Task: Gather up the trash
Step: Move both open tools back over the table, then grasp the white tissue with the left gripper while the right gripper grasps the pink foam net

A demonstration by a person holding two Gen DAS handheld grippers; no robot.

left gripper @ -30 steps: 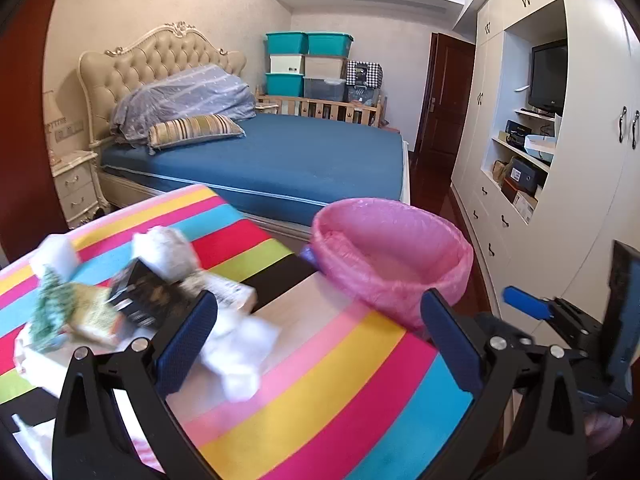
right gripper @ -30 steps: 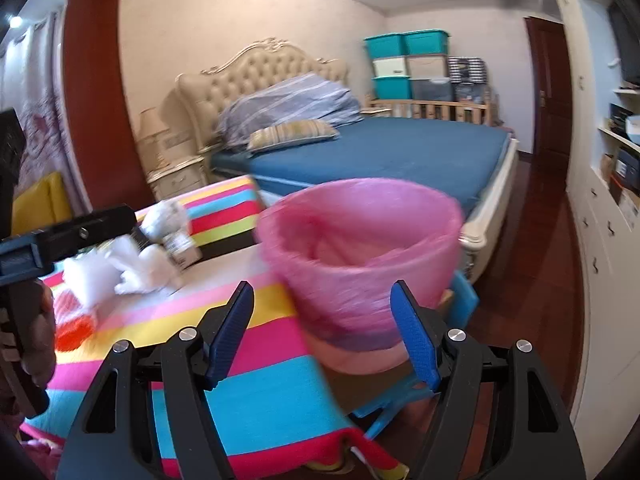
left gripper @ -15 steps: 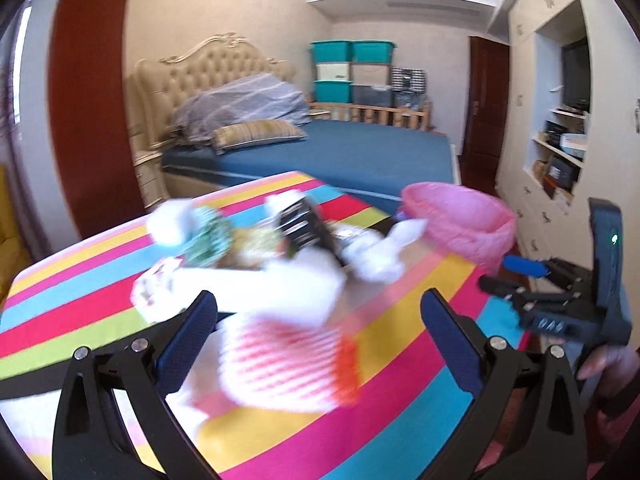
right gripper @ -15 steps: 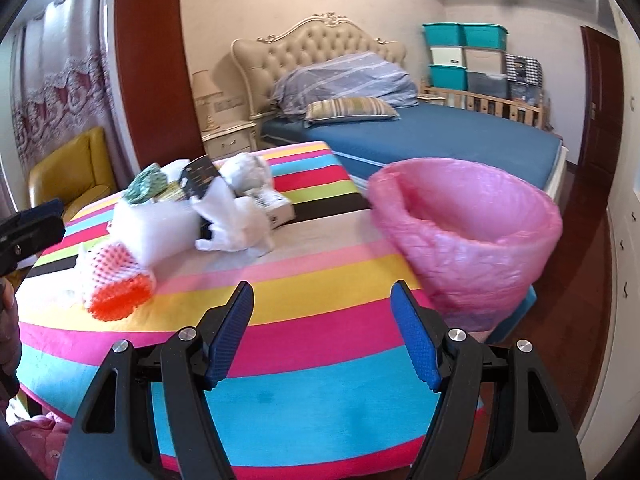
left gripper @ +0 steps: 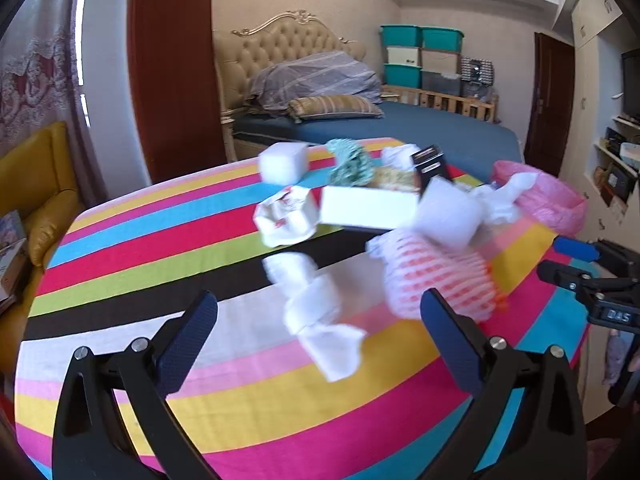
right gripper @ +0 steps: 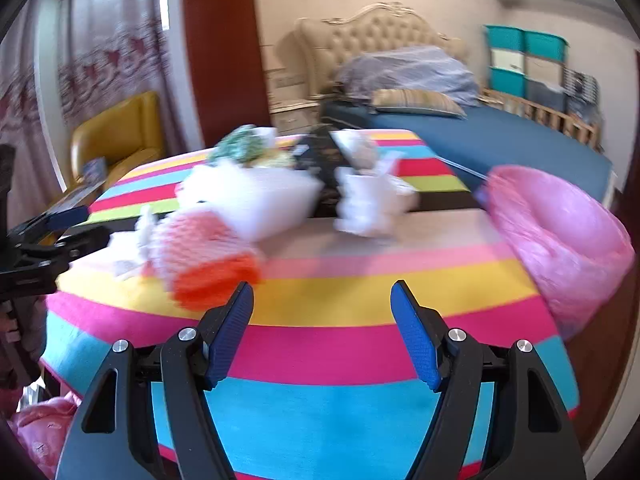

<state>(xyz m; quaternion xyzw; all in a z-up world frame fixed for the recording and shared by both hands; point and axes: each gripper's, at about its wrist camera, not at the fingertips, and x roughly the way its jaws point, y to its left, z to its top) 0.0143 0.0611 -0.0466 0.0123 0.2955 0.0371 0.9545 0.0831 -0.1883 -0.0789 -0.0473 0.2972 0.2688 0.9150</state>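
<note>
Trash lies piled on a striped tablecloth [left gripper: 160,248]: a crumpled white tissue [left gripper: 320,312], an orange-and-white foam net [left gripper: 440,280], a white box [left gripper: 368,208], a white foam block [left gripper: 282,162], a green crumpled wrapper [left gripper: 352,164] and a black packet [left gripper: 430,162]. A bin with a pink bag [left gripper: 540,200] stands at the table's far right edge; it also shows in the right wrist view [right gripper: 560,240]. My left gripper [left gripper: 318,344] is open and empty, just before the tissue. My right gripper [right gripper: 322,332] is open and empty above the tablecloth [right gripper: 320,420], near the foam net [right gripper: 204,256].
A bed [left gripper: 400,128] with a tufted headboard stands behind the table. A yellow armchair [left gripper: 36,184] is at the left. Stacked teal storage boxes [left gripper: 420,56] and a white cabinet wall [left gripper: 608,120] are at the back right.
Both grippers have swung left, away from the pink bin and toward the trash pile. The left one now faces the tissue, the right one the foam net. Both jaws stayed open.
</note>
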